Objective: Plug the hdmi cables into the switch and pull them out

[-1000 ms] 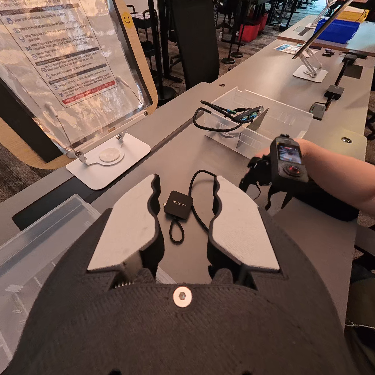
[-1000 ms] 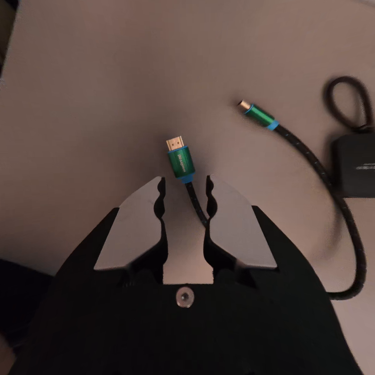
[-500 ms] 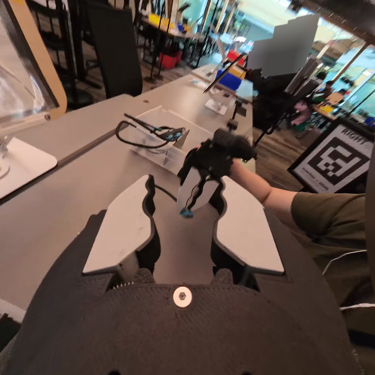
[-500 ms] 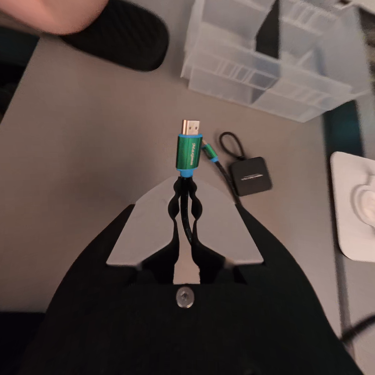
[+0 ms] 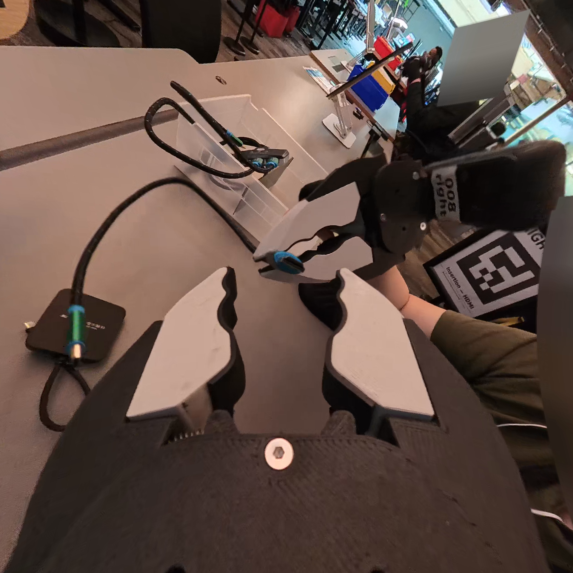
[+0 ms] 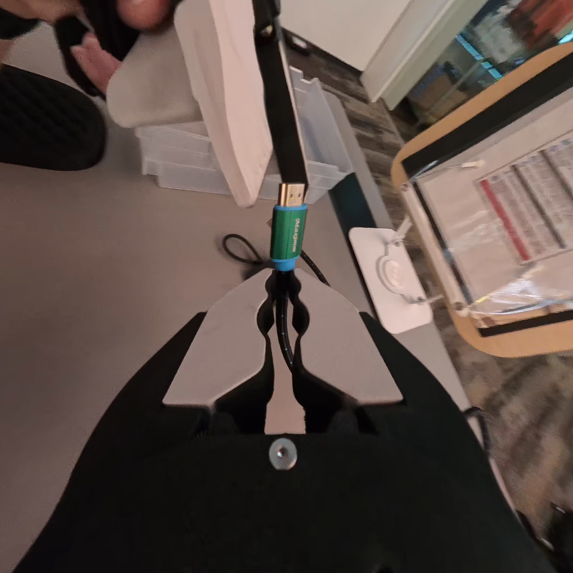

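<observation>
Grey-padded left hand-held gripper [image 5: 286,276], jaws spread wide and empty, held above bare counter [image 5: 155,254]. Just beyond its tips, right hand-held gripper [image 6: 283,273] clamped on braided hdmi cable [image 5: 124,214] directly behind green plug [image 6: 286,234], gold tip pointing forward, lifted clear of the surface. Black cable arcing from that grip across open grey top to second green plug [image 5: 74,331], lying loose over black switch [image 5: 90,316] near left counter edge, not inserted. Short looped cord [image 5: 59,400] trailing from switch. Farther back, clear compartment tray [image 5: 248,198] with more coiled cables hanging over its rim. Open counter between switch and tray. Beyond, more desks, blue and red bins, dark floor, framed marker sign [image 5: 493,273] past right edge.
</observation>
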A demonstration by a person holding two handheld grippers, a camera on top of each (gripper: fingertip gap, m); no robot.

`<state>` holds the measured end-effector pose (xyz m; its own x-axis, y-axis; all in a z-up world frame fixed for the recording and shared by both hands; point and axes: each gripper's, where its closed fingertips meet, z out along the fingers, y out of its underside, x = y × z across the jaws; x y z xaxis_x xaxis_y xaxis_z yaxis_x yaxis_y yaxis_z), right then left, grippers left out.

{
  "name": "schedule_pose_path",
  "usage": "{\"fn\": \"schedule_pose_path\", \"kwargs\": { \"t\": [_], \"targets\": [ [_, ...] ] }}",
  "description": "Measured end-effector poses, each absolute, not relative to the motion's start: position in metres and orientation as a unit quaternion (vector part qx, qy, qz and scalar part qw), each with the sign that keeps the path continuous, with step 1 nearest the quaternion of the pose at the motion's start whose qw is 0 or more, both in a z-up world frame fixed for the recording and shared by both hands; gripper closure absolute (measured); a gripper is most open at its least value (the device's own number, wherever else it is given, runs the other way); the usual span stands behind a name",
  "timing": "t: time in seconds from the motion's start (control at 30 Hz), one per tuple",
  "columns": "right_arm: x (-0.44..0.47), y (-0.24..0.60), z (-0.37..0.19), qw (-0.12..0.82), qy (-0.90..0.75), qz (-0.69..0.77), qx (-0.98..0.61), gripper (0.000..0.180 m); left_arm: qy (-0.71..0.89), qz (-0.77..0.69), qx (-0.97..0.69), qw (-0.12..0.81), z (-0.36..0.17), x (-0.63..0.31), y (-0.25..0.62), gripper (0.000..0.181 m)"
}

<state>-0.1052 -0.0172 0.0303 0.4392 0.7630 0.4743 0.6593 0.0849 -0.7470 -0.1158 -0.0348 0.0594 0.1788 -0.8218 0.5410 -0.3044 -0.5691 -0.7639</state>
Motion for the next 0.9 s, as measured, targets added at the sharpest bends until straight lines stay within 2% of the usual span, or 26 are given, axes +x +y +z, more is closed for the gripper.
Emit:
{"fn": "schedule_pose_path", "kwargs": {
  "t": [0.23,0.33,0.47,0.5,0.57,0.6,0.77,0.9],
  "targets": [
    [-0.099,0.000,0.063,0.602,-0.497,-0.202,-0.592,0.172,0.363,-0.569,-0.701,0.230,0.065,-0.113,-0.031,0.137],
    [-0.095,0.004,0.068,0.603,-0.484,-0.272,-0.573,0.172,0.362,-0.597,-0.683,0.214,0.068,-0.109,-0.037,0.137],
    [-0.101,0.005,0.067,0.612,-0.475,-0.289,-0.562,0.172,0.340,-0.595,-0.684,0.249,0.073,-0.109,-0.027,0.130],
    [-0.102,0.005,0.068,0.615,-0.470,-0.299,-0.559,0.172,0.333,-0.593,-0.685,0.262,0.074,-0.110,-0.022,0.135],
    [-0.104,0.005,0.072,0.623,-0.460,-0.322,-0.544,0.172,0.322,-0.606,-0.674,0.275,0.079,-0.112,-0.017,0.158],
    [-0.105,0.004,0.073,0.625,-0.457,-0.333,-0.538,0.172,0.317,-0.614,-0.668,0.276,0.081,-0.113,-0.016,0.161],
    [-0.108,0.004,0.073,0.630,-0.464,-0.356,-0.510,0.172,0.323,-0.617,-0.663,0.274,0.078,-0.116,-0.012,0.165],
    [-0.111,0.006,0.072,0.653,-0.459,-0.306,-0.519,0.172,0.337,-0.617,-0.651,0.287,0.078,-0.118,-0.008,0.166]
  ]
}}
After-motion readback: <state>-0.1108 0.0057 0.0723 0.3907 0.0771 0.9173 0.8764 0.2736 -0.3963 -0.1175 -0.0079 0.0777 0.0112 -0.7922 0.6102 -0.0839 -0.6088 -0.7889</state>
